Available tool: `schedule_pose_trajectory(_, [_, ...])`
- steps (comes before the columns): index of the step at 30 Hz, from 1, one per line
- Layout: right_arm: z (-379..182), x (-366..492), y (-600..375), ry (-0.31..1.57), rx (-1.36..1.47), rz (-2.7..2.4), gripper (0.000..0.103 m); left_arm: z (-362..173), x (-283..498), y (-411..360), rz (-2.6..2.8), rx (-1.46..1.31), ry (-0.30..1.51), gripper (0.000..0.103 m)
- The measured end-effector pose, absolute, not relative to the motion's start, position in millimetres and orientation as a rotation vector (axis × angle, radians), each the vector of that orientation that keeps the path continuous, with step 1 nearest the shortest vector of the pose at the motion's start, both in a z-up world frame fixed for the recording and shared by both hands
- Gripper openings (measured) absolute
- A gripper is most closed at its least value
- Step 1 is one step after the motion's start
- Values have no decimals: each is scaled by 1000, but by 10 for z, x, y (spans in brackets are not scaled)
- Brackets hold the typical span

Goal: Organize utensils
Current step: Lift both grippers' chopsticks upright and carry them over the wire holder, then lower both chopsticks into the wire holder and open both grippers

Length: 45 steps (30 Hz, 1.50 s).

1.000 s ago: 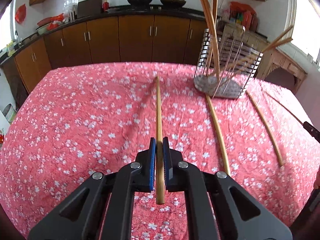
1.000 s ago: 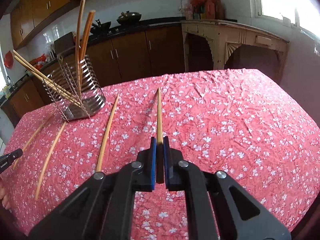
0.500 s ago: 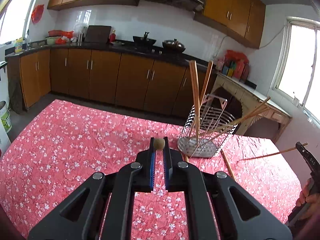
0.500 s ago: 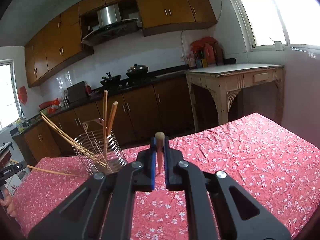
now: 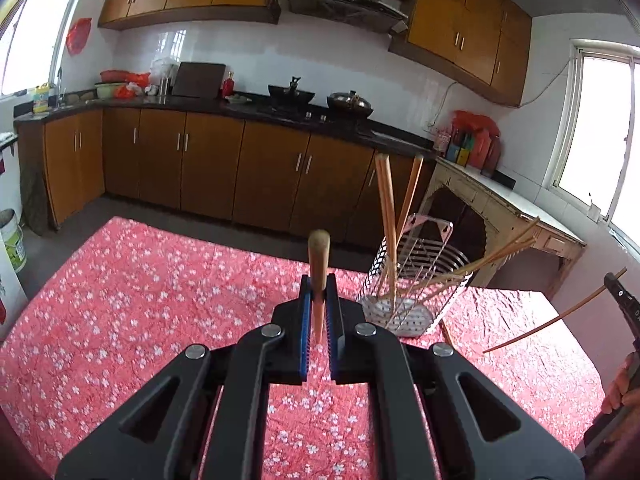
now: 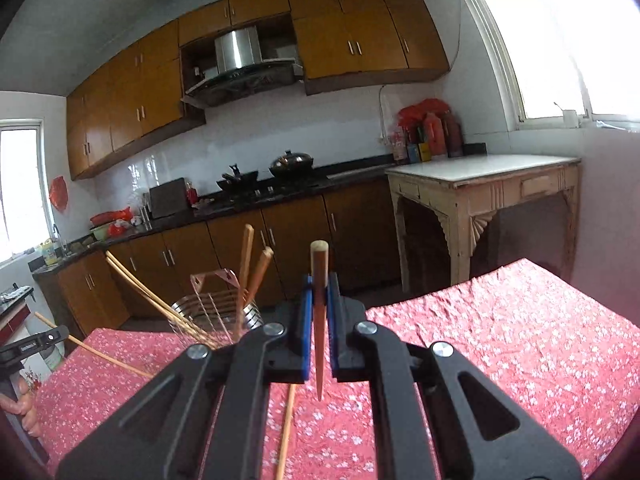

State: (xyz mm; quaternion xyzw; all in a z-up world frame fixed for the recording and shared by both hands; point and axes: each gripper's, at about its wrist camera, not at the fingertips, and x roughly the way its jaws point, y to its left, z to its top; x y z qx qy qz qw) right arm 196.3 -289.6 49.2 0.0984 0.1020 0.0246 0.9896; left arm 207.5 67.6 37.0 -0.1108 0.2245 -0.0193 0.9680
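Observation:
My left gripper (image 5: 319,280) is shut on a wooden chopstick (image 5: 319,264), held end-on above the red cloth, left of the wire utensil holder (image 5: 416,280). The holder has several chopsticks standing in it. My right gripper (image 6: 319,280) is shut on another chopstick (image 6: 319,312), lifted to the right of the holder (image 6: 216,312). The right gripper also shows in the left wrist view (image 5: 624,308) with its chopstick (image 5: 556,316). The left gripper shows in the right wrist view (image 6: 34,344) with its chopstick (image 6: 92,350). One chopstick (image 6: 286,432) lies on the cloth.
The table has a red floral cloth (image 5: 140,300). Brown kitchen cabinets (image 5: 208,168) and a counter with pots stand beyond it. A pale wooden side table (image 6: 488,200) stands behind the table's right side.
Both grippers have lifted their chopsticks off the cloth and tilted up, so the views now look across the kitchen. Each chopstick now points toward its camera.

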Motion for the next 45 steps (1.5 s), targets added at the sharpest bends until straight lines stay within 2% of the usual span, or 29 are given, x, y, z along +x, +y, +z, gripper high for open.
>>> schedule_pose_trajectory(14, [1402, 1935, -2593, 101, 256, 235, 8, 1257, 2003, 334, -70, -182, 270, 7])
schedule_pose_trajectory(22, [1564, 2312, -2227, 60, 207, 230, 8, 1662, 2188, -35, -21, -188, 84, 7])
schedule_pose_trajectory(29, [1414, 2762, -2129, 111, 193, 214, 8, 1553, 2679, -214, 23, -216, 46, 7])
schedule_pose_trajectory(36, [1074, 3149, -2111, 218, 211, 232, 8, 1104, 2982, -210, 37, -229, 158, 7])
schedule_pose_trajectory(45, [808, 3315, -2057, 291, 234, 256, 8, 914, 3086, -208, 37, -215, 232, 7])
